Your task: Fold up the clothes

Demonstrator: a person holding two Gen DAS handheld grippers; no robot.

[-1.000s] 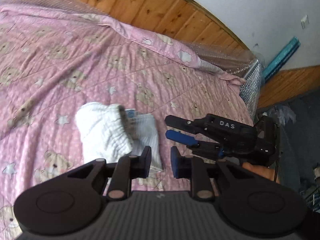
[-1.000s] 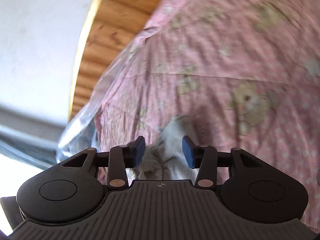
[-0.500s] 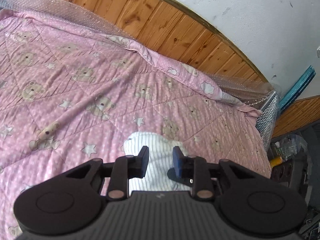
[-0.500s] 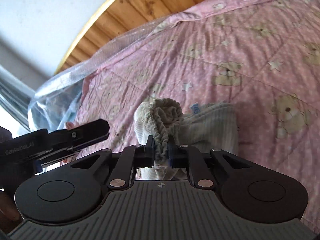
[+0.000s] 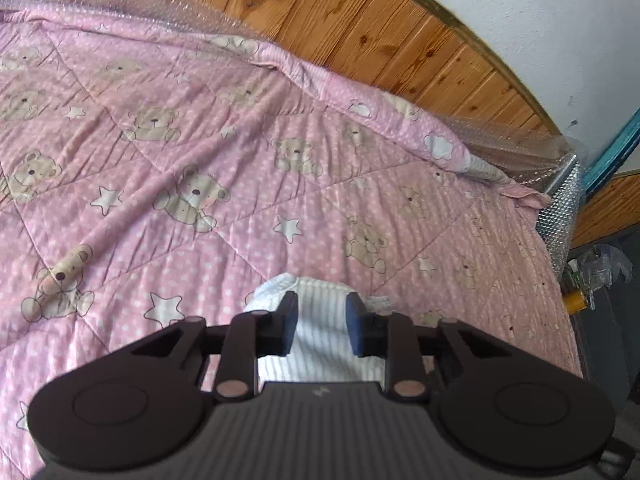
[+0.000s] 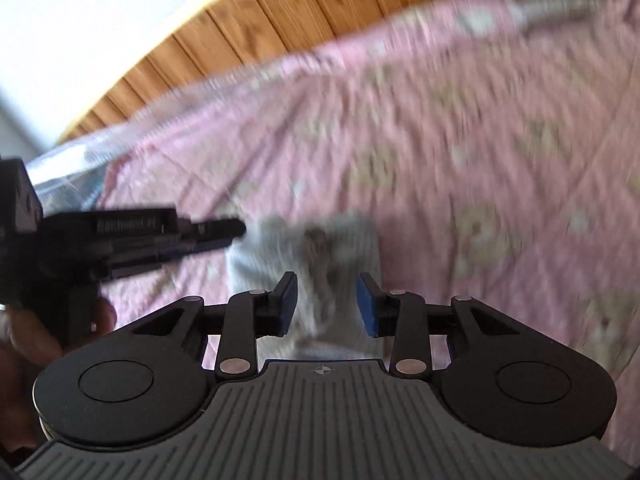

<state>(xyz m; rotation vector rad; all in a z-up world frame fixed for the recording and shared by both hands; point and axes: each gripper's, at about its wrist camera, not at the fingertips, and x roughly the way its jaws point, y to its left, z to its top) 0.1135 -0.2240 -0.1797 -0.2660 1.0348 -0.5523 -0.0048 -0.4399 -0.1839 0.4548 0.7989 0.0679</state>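
Note:
A small white ribbed garment (image 5: 320,340) lies folded on the pink bear-print quilt (image 5: 280,160). My left gripper (image 5: 322,326) is open, its jaws standing over the garment without gripping it. In the blurred right wrist view the same garment (image 6: 340,248) lies just ahead of my right gripper (image 6: 327,304), which is open and empty. The left gripper (image 6: 216,232) shows there from the side, its tips at the garment's left edge.
A wooden headboard wall (image 5: 360,32) runs behind the bed, with bubble wrap (image 5: 560,192) at the bed's right corner. The bed's right edge drops to a dark floor with clutter (image 5: 600,272).
My right gripper was shut on the garment's bunched edge half a second ago; it has let go, opened and drawn back. My left gripper has stayed over the garment.

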